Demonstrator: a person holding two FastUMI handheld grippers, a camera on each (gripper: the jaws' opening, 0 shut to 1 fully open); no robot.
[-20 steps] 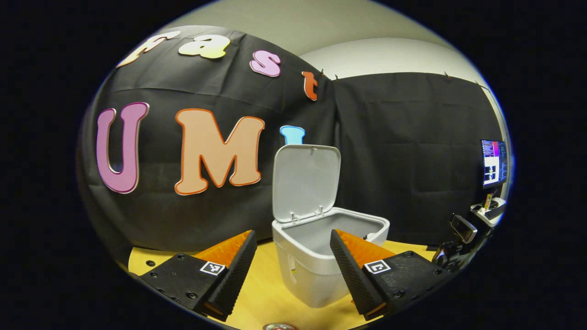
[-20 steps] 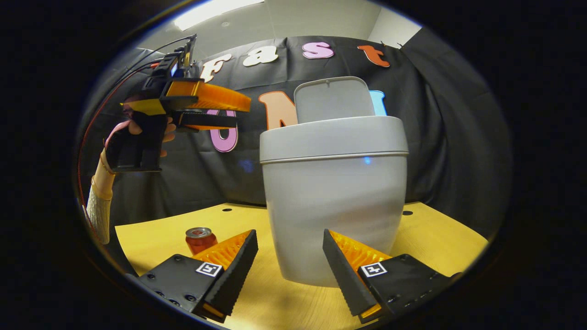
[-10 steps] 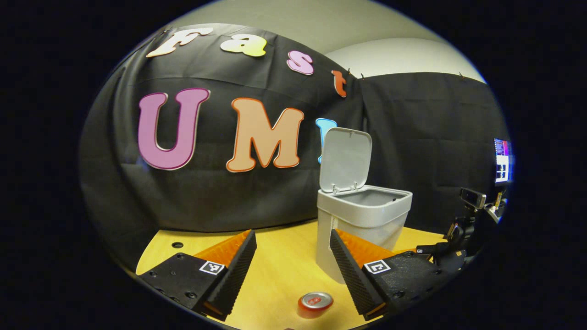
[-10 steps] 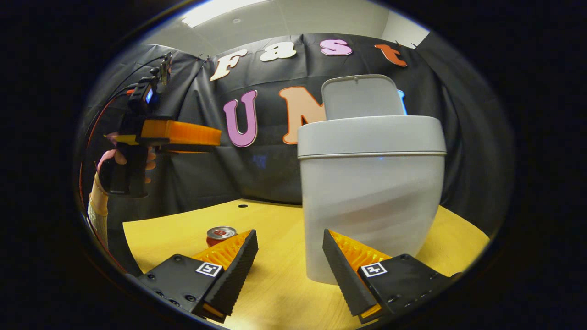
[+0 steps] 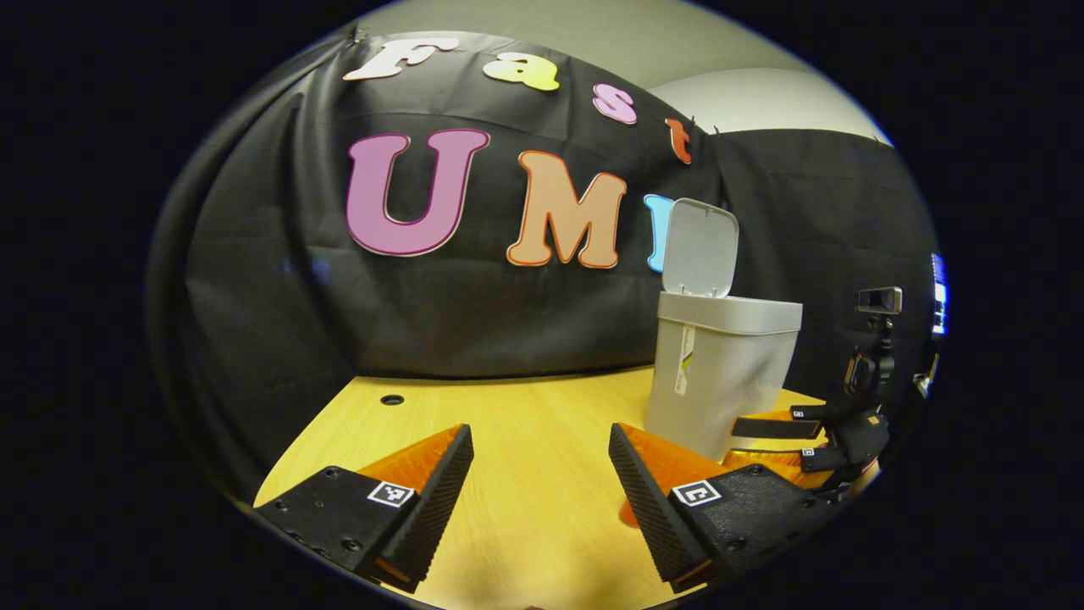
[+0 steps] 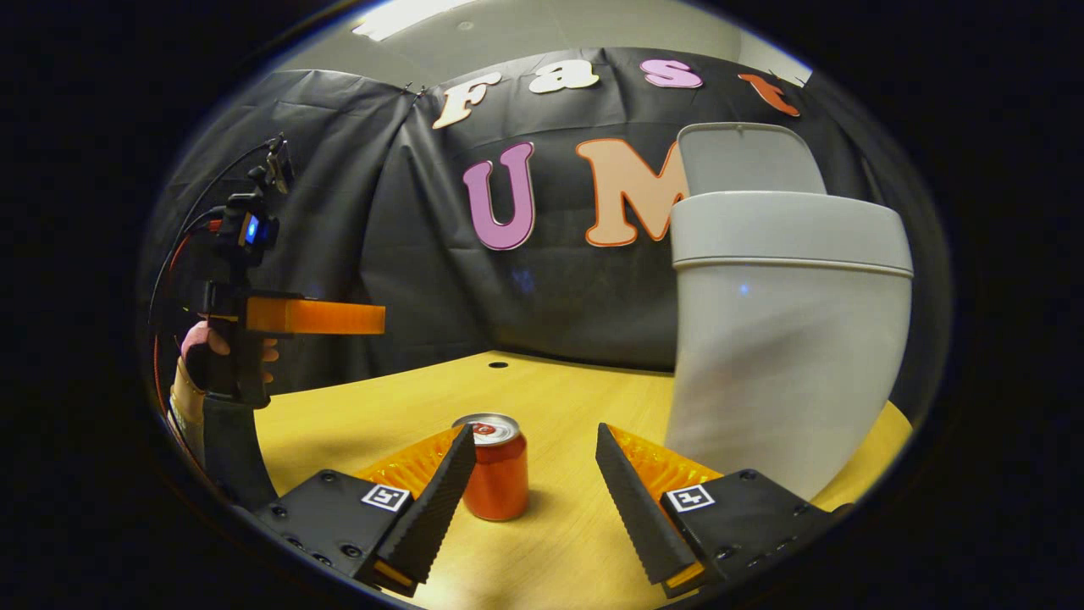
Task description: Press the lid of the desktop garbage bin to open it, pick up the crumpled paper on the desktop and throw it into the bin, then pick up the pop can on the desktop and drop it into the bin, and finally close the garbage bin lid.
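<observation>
**Red can stands between the right gripper's spread fingers**

In the right gripper view, the right gripper is wide open with nothing held; the red pop can with a silver top stands upright on the yellow wooden tabletop, between the fingers and nearer its left one. Just right stands the grey plastic bin, its lid raised. The left gripper, also wide open and holding nothing, hovers over the table.

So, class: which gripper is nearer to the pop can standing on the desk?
Right. The right gripper sits low with the pop can just ahead between its open fingers; the left gripper is raised, off to the can's side.
</observation>
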